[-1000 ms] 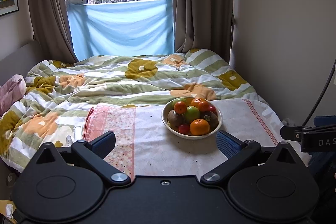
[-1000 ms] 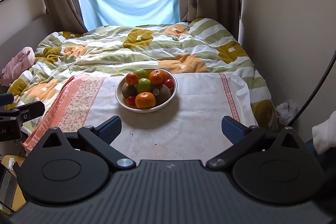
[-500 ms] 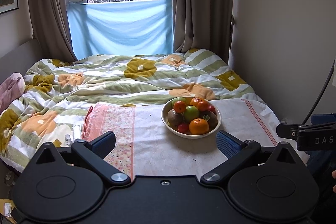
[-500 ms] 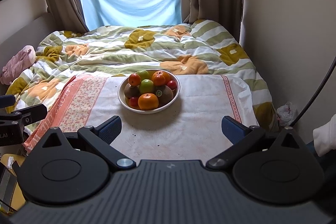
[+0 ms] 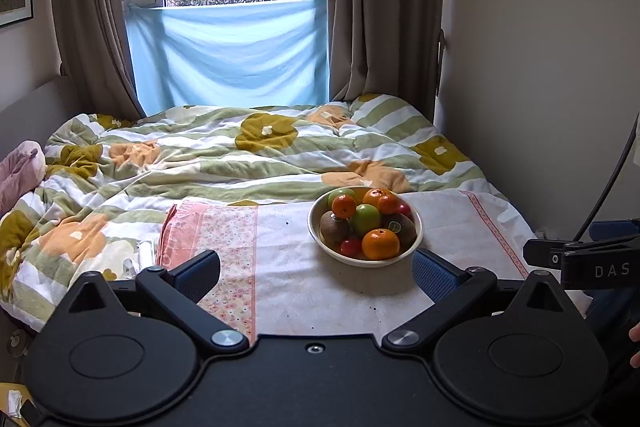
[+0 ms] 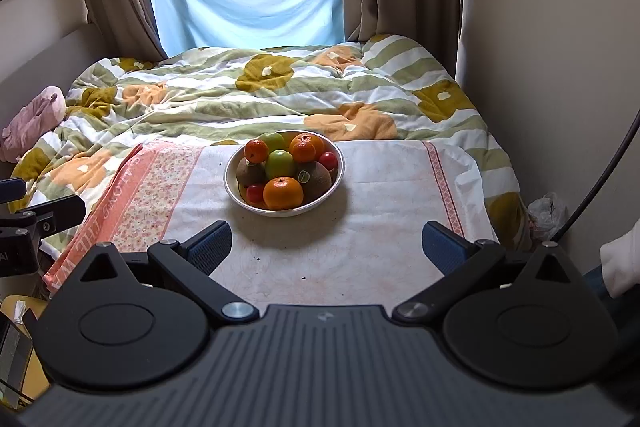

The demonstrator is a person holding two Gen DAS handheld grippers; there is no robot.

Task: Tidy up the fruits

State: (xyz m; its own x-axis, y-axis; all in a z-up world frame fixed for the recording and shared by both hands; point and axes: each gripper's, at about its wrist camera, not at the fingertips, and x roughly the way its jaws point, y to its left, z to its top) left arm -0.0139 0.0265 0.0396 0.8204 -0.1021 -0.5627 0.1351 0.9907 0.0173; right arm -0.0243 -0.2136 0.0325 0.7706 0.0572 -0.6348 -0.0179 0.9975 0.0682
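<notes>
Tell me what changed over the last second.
Only the viewpoints shifted: in the right wrist view the bowl slid right and up toward centre, while the left view barely drifted. Nothing was grasped or released. Both the left gripper and right gripper stayed open and empty, and the fruit stayed piled in the bowl on the cloth.
</notes>
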